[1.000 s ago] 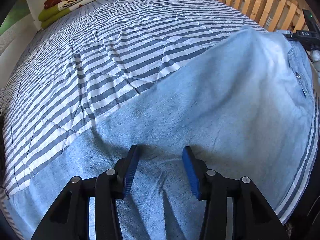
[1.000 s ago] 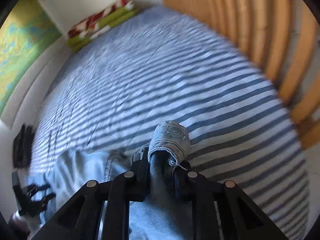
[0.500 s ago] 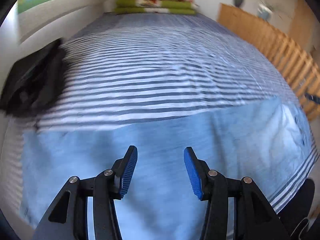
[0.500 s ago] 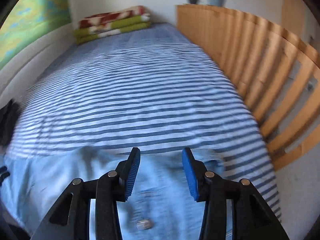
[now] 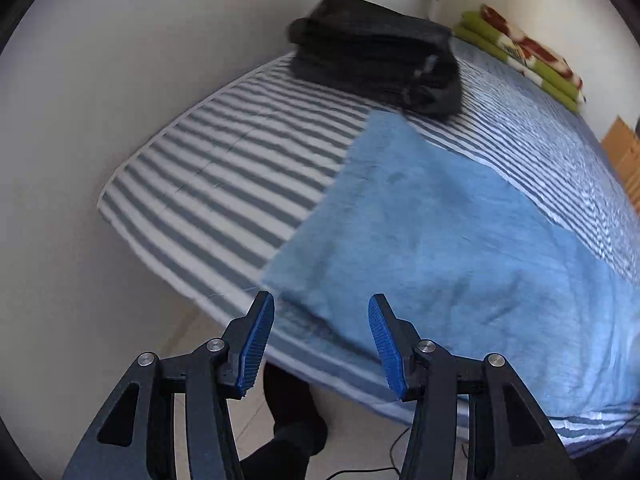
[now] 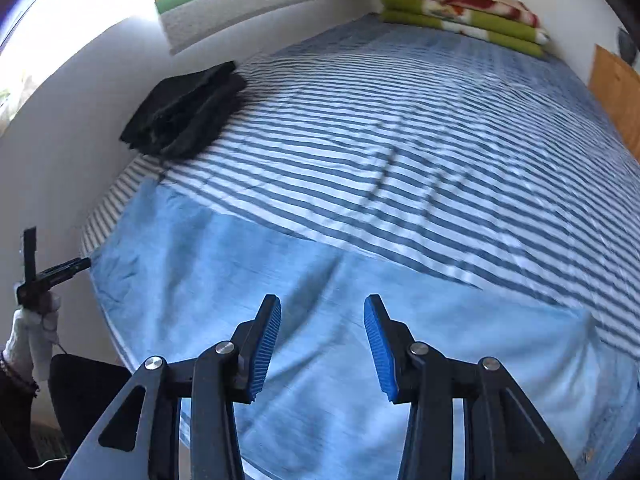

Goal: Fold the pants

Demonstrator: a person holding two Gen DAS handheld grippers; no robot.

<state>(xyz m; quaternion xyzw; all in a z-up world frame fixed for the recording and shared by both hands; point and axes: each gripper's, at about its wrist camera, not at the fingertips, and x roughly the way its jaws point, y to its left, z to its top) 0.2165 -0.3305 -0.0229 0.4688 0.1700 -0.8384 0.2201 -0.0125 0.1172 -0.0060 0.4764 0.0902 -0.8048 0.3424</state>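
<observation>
Jeans (image 5: 460, 248) fill the right half of our left wrist view, pale blue denim spread flat on the striped bed cover (image 5: 224, 184), one corner reaching toward one o'clock, close to a stack of dark folded clothes (image 5: 376, 64). Our left hand-held gripper (image 5: 321, 346) hangs above the bed's near edge with its blue pads (image 5: 256, 348) standing well apart, nothing between them; the nearest denim corner lies just beyond the gap. At two o'clock we see a green and red folded blanket (image 5: 524, 56) against the wall. A dark-clad leg (image 5: 296, 432) stands on the floor at six o'clock. In our right wrist view the jeans (image 6: 320, 280) run as a band from nine o'clock to four o'clock across the bed cover (image 6: 420, 132). Our right hand-held gripper (image 6: 322, 348) sits over the middle of that band, pads apart and empty. At nine o'clock we see the left hand-held gripper (image 6: 52, 272) at the denim's end, gripped by a white-gloved hand (image 6: 32, 332). The dark clothes (image 6: 184, 112) lie at eleven o'clock, the blanket (image 6: 464, 12) at one o'clock.
</observation>
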